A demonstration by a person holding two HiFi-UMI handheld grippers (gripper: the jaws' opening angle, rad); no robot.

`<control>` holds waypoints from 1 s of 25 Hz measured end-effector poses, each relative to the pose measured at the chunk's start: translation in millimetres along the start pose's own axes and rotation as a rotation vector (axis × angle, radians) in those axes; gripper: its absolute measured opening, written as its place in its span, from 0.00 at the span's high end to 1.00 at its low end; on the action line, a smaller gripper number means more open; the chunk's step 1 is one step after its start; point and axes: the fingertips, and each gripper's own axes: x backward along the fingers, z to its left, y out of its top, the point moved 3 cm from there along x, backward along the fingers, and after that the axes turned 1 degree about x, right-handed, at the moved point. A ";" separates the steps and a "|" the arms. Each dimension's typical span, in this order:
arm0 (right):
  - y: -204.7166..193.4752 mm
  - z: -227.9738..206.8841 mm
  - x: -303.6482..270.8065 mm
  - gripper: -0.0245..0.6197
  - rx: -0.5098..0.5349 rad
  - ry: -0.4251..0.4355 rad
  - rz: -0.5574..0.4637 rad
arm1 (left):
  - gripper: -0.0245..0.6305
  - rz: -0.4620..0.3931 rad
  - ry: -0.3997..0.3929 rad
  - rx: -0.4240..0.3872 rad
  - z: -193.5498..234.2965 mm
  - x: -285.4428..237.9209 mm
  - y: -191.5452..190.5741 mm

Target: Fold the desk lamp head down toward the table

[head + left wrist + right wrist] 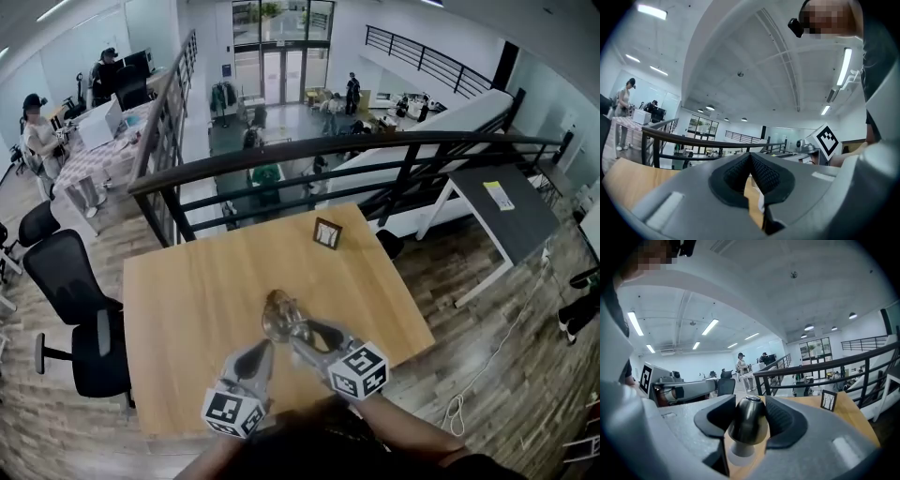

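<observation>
Wooden desk (pixel 187 300), pale top, standing beside a dark railing (pixel 328 148).

Lamp head (pixel 279 315): dark, shiny metal dome over the nearer half of the desk, roughly midway between its left and right edges. In the right gripper view the lamp head (pixel 749 420) stands upright on a pale stem (pixel 740 453).

Right gripper (pixel 298 330): jaws spread wide, with the lamp head between the two pads. Seen along the right gripper (pixel 749 414), the dome is close to both pads, but no squeeze shows, and contact cannot be judged.

Left gripper (pixel 264 349): just left of the right one, with its tip near the lamp head on the near-left side; touching or not is unclear. Seen along the left gripper (pixel 750 159), the jaws are closed, black pads meeting tip to tip.

Markings: each gripper carries a white cube with black square markers, the left cube (pixel 232 412) and the right cube (pixel 359 370). No letters on them.

Picture frame (pixel 327 232): small and dark-edged, near the desk's far edge, right of centre and well apart from the lamp head. The right gripper view shows thin branch-like lines on the pale picture.

Off the desk: black office chair (pixel 80 309) by the left edge. Grey table (pixel 525 230) beyond the right edge, with a yellow sheet (pixel 499 195) on it, print too small to read.
</observation>
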 end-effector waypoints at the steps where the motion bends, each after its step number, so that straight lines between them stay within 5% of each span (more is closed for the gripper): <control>1: -0.2 1.2 0.4 0.66 0.002 -0.014 -0.001 | 0.96 0.004 -0.016 0.004 0.4 0.7 -2.0; 12: -19.2 15.4 3.0 0.66 0.023 -0.077 0.061 | 0.96 0.024 -0.085 0.027 -1.3 10.9 -10.3; 25: -147.4 20.0 -2.6 0.70 0.049 -0.092 0.359 | 0.96 0.035 -0.026 0.044 10.1 26.9 -19.6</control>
